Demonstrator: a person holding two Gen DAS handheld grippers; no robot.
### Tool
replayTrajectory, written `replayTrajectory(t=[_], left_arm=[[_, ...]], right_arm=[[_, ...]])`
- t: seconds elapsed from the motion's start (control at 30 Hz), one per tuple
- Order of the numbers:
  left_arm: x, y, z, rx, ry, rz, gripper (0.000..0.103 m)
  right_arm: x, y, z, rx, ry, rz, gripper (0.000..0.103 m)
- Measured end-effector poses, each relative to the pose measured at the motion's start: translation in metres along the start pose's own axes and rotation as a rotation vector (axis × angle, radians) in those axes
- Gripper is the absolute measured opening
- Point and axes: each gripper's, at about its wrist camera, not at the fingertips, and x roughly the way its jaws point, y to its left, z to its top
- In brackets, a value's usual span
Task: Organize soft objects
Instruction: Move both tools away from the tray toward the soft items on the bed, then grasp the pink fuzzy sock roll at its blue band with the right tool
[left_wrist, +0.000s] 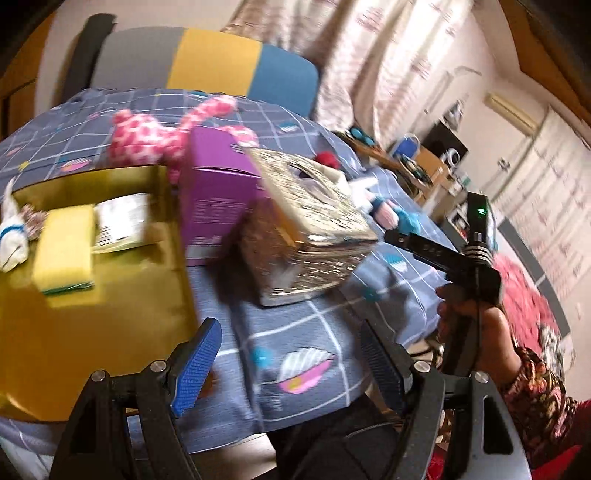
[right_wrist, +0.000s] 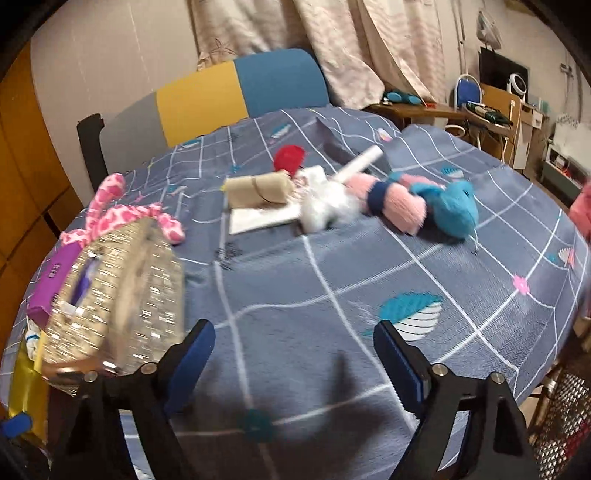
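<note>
In the left wrist view, a gold box (left_wrist: 92, 306) at the left holds a yellow sponge (left_wrist: 64, 247), a white packet (left_wrist: 122, 223) and a white sock (left_wrist: 13, 236). A pink spotted plush (left_wrist: 147, 138) lies behind it. My left gripper (left_wrist: 291, 365) is open and empty above the cloth. In the right wrist view, a blue plush (right_wrist: 454, 208), pink rolled socks (right_wrist: 391, 201), a white fluffy item (right_wrist: 325, 203) and a beige roll (right_wrist: 258, 190) lie mid-table. My right gripper (right_wrist: 295, 362) is open and empty, well short of them.
A silver glittery tissue box (left_wrist: 310, 221) and a purple box (left_wrist: 218, 184) stand beside the gold box. The table has a blue checked cloth (right_wrist: 332, 295). A chair (right_wrist: 221, 96) stands behind it. A red item (right_wrist: 290, 157) lies far back.
</note>
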Motion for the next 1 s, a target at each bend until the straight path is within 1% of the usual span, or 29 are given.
replayTrajectory(t=[0.07, 0.1, 0.17, 0.27, 0.4, 0.53, 0.63, 0.73, 0.83, 0.93, 1.0], left_arm=[[0.003, -0.011, 0.001, 0.026, 0.009, -0.012, 0.078], [0.006, -0.019, 0.002, 0.046, 0.015, -0.02, 0.078], [0.01, -0.03, 0.004, 0.076, 0.024, -0.033, 0.078], [0.016, -0.048, 0.007, 0.119, 0.038, -0.044, 0.078], [0.023, -0.065, 0.012, 0.158, 0.053, -0.053, 0.078], [0.031, -0.074, 0.013, 0.176, 0.066, -0.051, 0.078], [0.037, -0.076, 0.016, 0.173, 0.081, -0.046, 0.078], [0.041, -0.077, 0.019, 0.167, 0.089, -0.039, 0.078], [0.045, -0.079, 0.023, 0.16, 0.092, -0.039, 0.078], [0.049, -0.083, 0.028, 0.157, 0.094, -0.043, 0.078], [0.052, -0.086, 0.032, 0.159, 0.094, -0.047, 0.078]], right_arm=[[0.007, -0.013, -0.003, 0.003, 0.007, -0.001, 0.077], [0.01, -0.019, -0.004, 0.002, 0.01, -0.004, 0.075], [0.016, -0.033, -0.003, -0.01, 0.013, -0.017, 0.067], [0.028, -0.049, 0.011, -0.048, 0.013, -0.047, 0.063], [0.043, -0.069, 0.042, -0.069, -0.006, -0.068, 0.061], [0.068, -0.088, 0.078, -0.068, 0.005, -0.097, 0.061], [0.083, -0.09, 0.097, -0.12, -0.011, -0.109, 0.061], [0.102, -0.088, 0.113, -0.18, -0.006, -0.135, 0.061], [0.119, -0.093, 0.126, -0.176, 0.011, -0.142, 0.061], [0.139, -0.096, 0.133, -0.185, 0.059, -0.169, 0.062], [0.147, -0.1, 0.136, -0.187, 0.074, -0.171, 0.062]])
